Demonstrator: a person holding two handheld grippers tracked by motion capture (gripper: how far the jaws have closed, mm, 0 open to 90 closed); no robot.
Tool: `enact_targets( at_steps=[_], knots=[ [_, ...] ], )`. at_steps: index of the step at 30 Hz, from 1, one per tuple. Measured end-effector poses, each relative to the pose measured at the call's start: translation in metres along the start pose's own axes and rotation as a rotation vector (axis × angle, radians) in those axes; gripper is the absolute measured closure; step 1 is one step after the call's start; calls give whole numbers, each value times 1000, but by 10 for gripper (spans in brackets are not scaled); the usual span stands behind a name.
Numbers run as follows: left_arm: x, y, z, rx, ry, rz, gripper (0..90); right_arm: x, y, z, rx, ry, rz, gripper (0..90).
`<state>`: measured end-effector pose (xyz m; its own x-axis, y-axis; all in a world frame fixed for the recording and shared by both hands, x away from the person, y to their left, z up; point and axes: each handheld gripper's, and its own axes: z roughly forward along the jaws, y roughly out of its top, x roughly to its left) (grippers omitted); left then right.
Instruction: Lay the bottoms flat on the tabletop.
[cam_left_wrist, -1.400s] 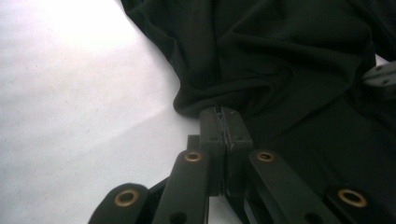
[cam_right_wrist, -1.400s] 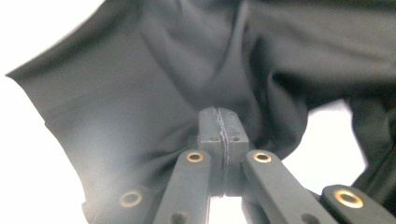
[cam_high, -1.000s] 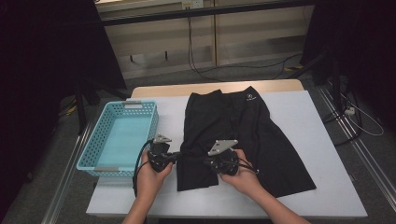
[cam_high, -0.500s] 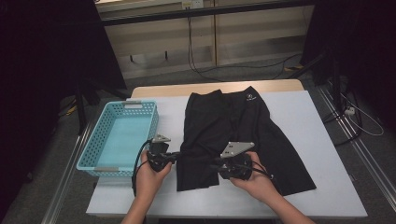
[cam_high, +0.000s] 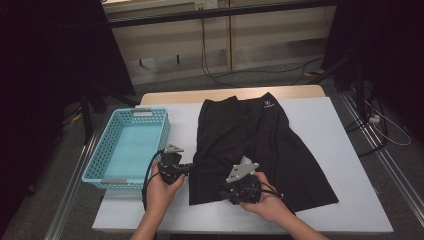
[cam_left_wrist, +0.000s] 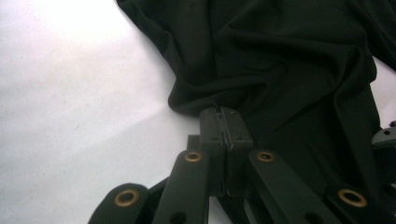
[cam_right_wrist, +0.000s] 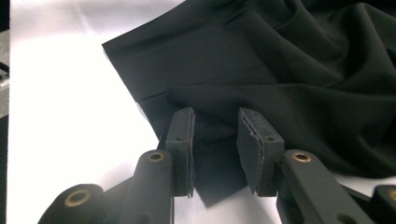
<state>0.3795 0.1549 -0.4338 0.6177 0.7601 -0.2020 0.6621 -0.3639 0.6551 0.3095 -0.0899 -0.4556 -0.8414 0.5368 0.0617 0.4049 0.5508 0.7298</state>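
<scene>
Soft, creased black shorts (cam_high: 260, 145) mid-frame on white desk (cam_high: 320, 120): left claw (cam_left_wrist: 226, 130) pinches what looks like their edge, right claw (cam_right_wrist: 215, 149), just opening, straddles the hem.

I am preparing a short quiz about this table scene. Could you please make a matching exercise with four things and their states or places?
Things:
1. left tongs
2. right tongs
3. blue basket
4. black shorts

States or places:
a. spread flat on the middle of the white table
b. jaws apart, with black cloth between them
c. empty, at the table's left edge
d. jaws shut at the cloth's edge

Pairs: 1-d, 2-b, 3-c, 4-a
</scene>
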Motion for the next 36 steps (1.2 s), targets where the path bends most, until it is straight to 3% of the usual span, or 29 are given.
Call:
enact_targets(
  at_steps=[2, 4, 5, 10, 19, 26, 27, 28, 32, 36],
  knots=[
    [1, 0, 0, 7, 0, 1, 888, -1, 1, 2, -1, -10, 3, 717],
    [1, -1, 1, 3, 9, -3, 889, -1, 1, 2, -1, -12, -4, 849],
    [2, -1, 1, 6, 8, -7, 889, -1, 2, 2, 3, -13, -6, 862],
    [6, -2, -1, 11, 18, -20, 892, 0, -2, -8, 17, -15, 24, 883],
    [4, -2, -2, 33, 25, -16, 894, -9, -23, -49, -10, -52, 104, 884],
    [-3, -3, 1, 57, -2, -2, 894, -9, -47, -72, 25, -72, 133, 847],
    [-3, -3, 1, 60, -8, -4, 894, -9, -48, -73, 23, -97, 138, 793],
    [-3, -3, 1, 60, -12, -7, 894, -11, -49, -74, 15, -110, 148, 799],
    [-4, -3, 0, 48, -14, -6, 893, -17, -39, -71, -19, -126, 155, 762],
    [-3, -3, 0, 39, -11, -11, 892, -25, -25, -55, -21, -150, 179, 666]
  ],
)
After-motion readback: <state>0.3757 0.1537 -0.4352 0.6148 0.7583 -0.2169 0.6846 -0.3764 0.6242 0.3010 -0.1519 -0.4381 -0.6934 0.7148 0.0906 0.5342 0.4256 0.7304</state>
